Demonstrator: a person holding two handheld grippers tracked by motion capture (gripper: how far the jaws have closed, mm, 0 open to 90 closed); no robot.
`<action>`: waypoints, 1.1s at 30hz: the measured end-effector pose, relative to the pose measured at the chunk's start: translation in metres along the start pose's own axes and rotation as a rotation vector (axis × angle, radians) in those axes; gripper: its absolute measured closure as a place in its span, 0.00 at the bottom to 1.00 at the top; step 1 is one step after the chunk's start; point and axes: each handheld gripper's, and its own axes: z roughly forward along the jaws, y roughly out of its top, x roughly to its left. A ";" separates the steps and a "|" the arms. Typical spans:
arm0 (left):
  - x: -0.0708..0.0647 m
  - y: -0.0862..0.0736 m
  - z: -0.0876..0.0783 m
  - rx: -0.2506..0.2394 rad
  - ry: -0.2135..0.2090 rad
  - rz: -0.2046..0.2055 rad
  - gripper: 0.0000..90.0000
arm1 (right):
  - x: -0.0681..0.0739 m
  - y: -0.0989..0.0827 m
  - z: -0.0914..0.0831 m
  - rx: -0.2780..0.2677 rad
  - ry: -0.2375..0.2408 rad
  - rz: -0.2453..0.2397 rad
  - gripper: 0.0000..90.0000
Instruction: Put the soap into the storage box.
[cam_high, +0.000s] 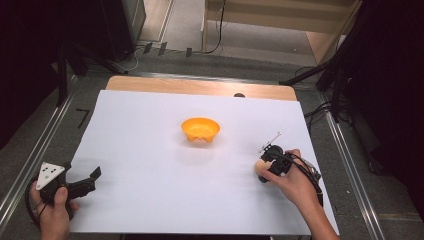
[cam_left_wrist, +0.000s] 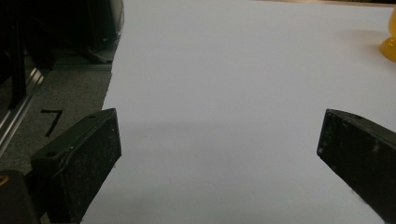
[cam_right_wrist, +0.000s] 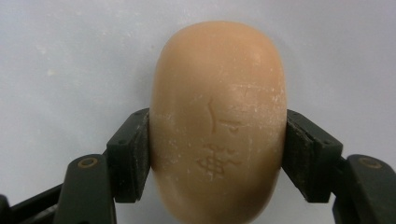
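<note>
— Where is the soap?

— The tan oval soap bar (cam_right_wrist: 218, 123) sits clamped in the right claw (cam_high: 264, 169), one black jaw pressed on each long side, low over the white sheet (cam_high: 150, 165) near the bench's right edge. In the high view the bar (cam_high: 259, 167) peeks out at the claw's left.

— And the other claw?

— The left claw (cam_high: 87, 182) rests at the near left corner, its jaws spread wide with nothing between them, right at the sheet's left edge; grey floor (cam_left_wrist: 70, 93) with a black mark lies just beyond.

— What else is on the bench?

— An orange bowl (cam_high: 200, 129) stands upright around the middle of the sheet, well apart from both claws. The sheet between the bowl and each claw is bare white. At the far edge a strip of wooden bench (cam_high: 200, 86) shows past the sheet.
</note>
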 end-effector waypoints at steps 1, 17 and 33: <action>0.000 0.000 0.000 0.000 0.001 0.001 0.01 | 0.000 0.000 -0.002 -0.005 0.005 -0.008 0.37; 0.000 0.000 0.000 -0.002 0.000 0.001 0.01 | 0.005 0.042 -0.028 -0.078 0.026 -0.210 0.37; 0.000 0.000 0.000 0.002 0.003 -0.002 0.01 | 0.018 0.097 -0.035 -0.154 0.026 -0.498 0.37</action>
